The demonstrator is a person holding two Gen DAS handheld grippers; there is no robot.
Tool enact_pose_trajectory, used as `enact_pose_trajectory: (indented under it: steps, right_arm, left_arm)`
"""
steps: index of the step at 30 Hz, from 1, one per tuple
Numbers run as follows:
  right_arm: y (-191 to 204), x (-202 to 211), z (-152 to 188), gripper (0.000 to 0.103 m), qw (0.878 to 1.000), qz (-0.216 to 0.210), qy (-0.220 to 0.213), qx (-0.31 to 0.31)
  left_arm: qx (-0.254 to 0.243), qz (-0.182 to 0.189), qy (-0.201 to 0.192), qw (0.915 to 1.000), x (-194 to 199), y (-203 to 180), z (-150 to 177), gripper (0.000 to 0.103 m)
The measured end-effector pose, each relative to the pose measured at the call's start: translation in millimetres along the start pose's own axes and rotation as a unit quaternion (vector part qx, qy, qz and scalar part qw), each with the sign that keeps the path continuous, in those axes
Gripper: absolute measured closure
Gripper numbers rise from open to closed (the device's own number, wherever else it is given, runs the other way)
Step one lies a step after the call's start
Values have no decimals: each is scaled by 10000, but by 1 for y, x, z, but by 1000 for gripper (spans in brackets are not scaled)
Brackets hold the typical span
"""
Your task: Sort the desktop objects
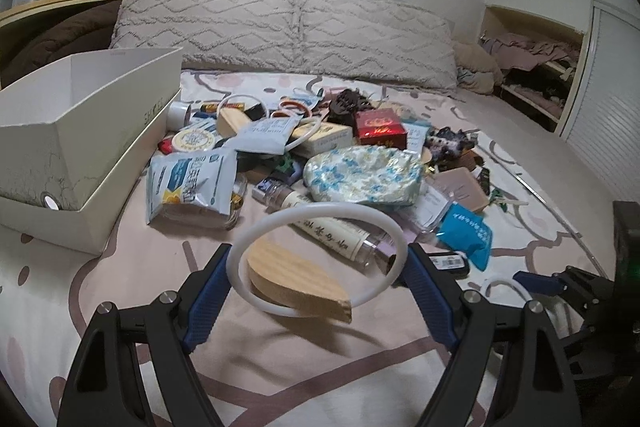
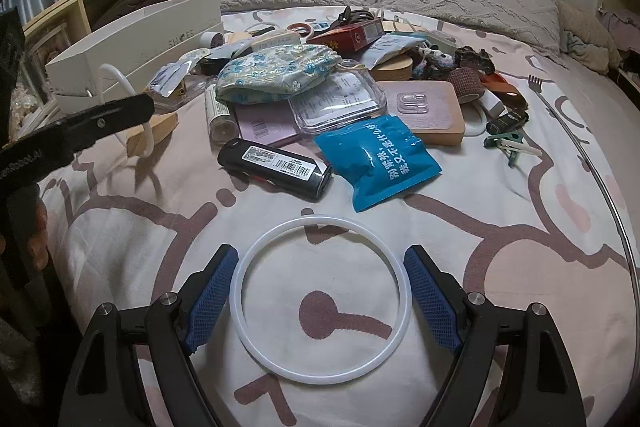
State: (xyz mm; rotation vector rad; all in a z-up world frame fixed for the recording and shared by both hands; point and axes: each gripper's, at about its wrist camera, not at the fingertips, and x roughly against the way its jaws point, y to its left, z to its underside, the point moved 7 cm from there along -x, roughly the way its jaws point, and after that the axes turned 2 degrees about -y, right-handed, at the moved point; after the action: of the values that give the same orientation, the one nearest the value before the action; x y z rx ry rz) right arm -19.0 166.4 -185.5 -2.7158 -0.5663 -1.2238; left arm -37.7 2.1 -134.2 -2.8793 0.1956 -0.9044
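My left gripper (image 1: 320, 263) is shut on a white ring (image 1: 320, 209), held tilted a little above the bedsheet. A pale wooden wedge (image 1: 288, 279) shows through that ring; I cannot tell whether it rests on the bed. In the right wrist view this gripper's black finger (image 2: 112, 117) reaches in from the left. My right gripper (image 2: 321, 255) points down at a second white ring (image 2: 320, 219), which lies flat on the sheet. Its blue pads (image 2: 212, 295) touch that ring on both sides.
An open white shoebox (image 1: 80, 131) stands at the left. A pile of small things covers the middle of the bed: a floral pouch (image 1: 360, 175), red box (image 1: 380, 127), blue sachet (image 2: 376, 159), black lighter (image 2: 276, 167), clear case (image 2: 340, 103). Two pillows (image 1: 280, 27) lie behind.
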Motion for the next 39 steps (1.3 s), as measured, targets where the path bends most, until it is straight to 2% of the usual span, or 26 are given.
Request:
enact_pose_trajectory:
  steps: [7,14,17,21,26,30,35,39]
  right_arm:
    - [-1,0,0,18,10000,-10,-12,-21]
    - [-4,1,-2,18,9999,-24,-70,-132]
    - [-5,1,-2,18,9999,-29,-62,-139]
    - [-4,0,-2,18,9999,-35,-46,-100]
    - [-5,0,-2,18,9999,-45,-41,-105]
    - [-4,0,-2,18,9999,-58,-38,-111]
    - [-2,1,-2,18,9999,-104,-46,-95]
    - [-1,1,-2,18,9999,-109,-29,-64]
  left_arm:
    - [-46,206,-188,9996,9,-7,-7,19]
    - [-36,563,-408,9976,20,-17,-12,19]
    - [-90,615,-392,9973,21,-21,-12,19]
    - [-207,354,-125,9991,16,-16,-1,19]
    - [-11,209,428,9989,16,1,12,19]
    - [-31,364,820,9960,29,5,15,19]
    - [-672,262,1185,9903,41,0,25,19]
    - [-934,234,1445,9848,26,-6,36,19]
